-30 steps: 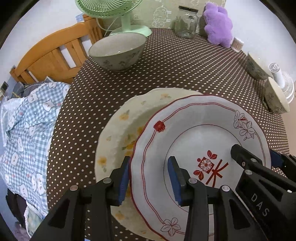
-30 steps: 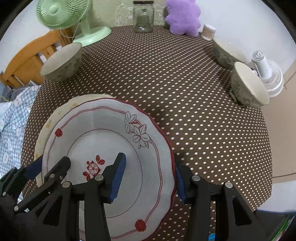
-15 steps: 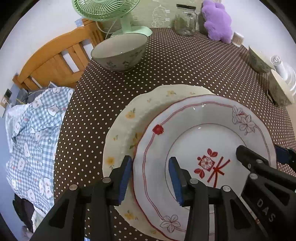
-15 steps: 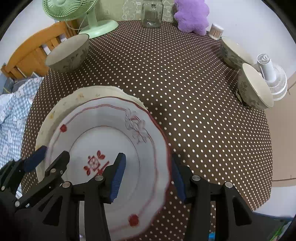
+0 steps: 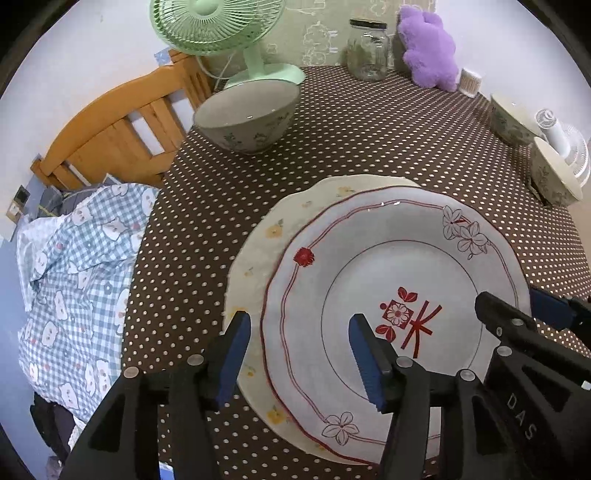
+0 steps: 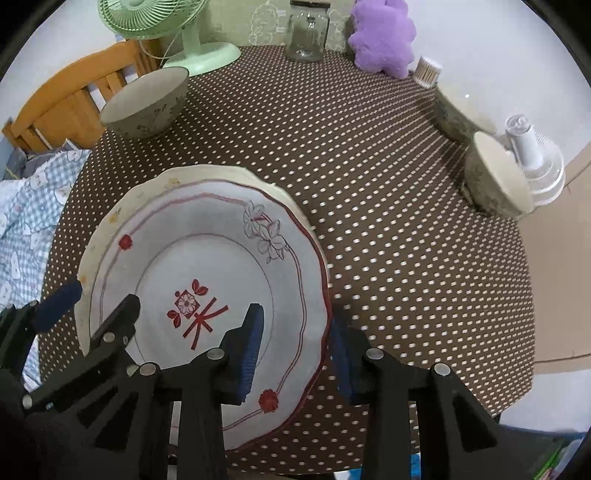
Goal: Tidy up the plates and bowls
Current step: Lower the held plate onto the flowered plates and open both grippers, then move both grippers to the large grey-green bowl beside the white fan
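A white plate with red trim and a red flower mark (image 5: 369,266) (image 6: 207,258) lies on a cream plate with yellow flowers (image 5: 258,240) (image 6: 207,171), offset to the right. My left gripper (image 5: 299,321) (image 6: 92,301) straddles the white plate's left rim. Its jaws are opening and its pads stand clear of the rim. My right gripper (image 6: 295,317) (image 5: 522,306) is closing on the right rim, one pad inside and one outside against the edge. A grey flowered bowl (image 5: 247,110) (image 6: 147,103) sits at the back left. Two more bowls (image 5: 513,118) (image 6: 495,177) stand at the right edge.
The brown dotted table (image 6: 369,184) holds a green fan (image 5: 221,29), a glass jar (image 5: 367,51), a purple plush toy (image 5: 428,51) and a toothpick holder (image 6: 426,72) along the back. A small white fan (image 6: 532,162) stands at the right. A wooden chair (image 5: 110,129) with checked cloth (image 5: 74,277) is at the left.
The white plate has come down from a tilt to lie on the cream plate. The left jaws have widened off its rim. The right jaws have narrowed on the other rim.
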Demonstrator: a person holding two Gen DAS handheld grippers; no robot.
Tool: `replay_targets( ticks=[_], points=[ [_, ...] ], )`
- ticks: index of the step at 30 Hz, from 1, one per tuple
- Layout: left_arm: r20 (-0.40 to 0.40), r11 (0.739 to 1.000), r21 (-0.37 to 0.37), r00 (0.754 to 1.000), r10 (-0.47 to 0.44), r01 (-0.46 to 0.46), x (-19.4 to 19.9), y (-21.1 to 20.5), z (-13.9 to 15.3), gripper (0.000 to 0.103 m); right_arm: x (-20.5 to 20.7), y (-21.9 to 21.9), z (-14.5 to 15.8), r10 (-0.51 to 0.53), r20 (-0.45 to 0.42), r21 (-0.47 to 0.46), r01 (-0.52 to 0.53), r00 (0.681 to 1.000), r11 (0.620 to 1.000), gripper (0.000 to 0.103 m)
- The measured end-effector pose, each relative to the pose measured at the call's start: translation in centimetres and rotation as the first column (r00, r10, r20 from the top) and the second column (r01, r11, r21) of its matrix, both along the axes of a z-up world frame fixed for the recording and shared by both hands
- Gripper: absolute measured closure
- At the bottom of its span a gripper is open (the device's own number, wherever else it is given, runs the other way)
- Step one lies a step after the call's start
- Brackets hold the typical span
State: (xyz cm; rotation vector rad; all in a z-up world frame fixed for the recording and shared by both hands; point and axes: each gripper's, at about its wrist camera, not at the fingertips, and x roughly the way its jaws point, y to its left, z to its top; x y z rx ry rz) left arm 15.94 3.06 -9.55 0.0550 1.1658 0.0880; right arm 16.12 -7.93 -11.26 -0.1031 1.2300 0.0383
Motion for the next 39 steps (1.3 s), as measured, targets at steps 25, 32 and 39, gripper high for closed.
replay_targets(
  ticks=[25,32,39],
  points=[
    [0.079,0.992,-0.103,0.995,-0.065,0.073,0.5,-1.2,4.4,0.018,-0.7,-4.6,5.3,-0.135,0.116,0.120,0.121,0.984,0.985,0.024],
    [0.132,0.992,-0.107,0.990,-0.058,0.073,0.7,-5.4,6.5,0.011,-1.1,-8.7,6.9,-0.157,0.165,0.147,0.133,0.974,0.980,0.023],
    [0.116,0.994,-0.105,0.993,0.013,-0.001,2.4,-10.0,7.0,0.011,0.8,-14.6,7.9,-0.120,0.195,0.148,0.092,0.973,0.985,0.023]
  ],
)
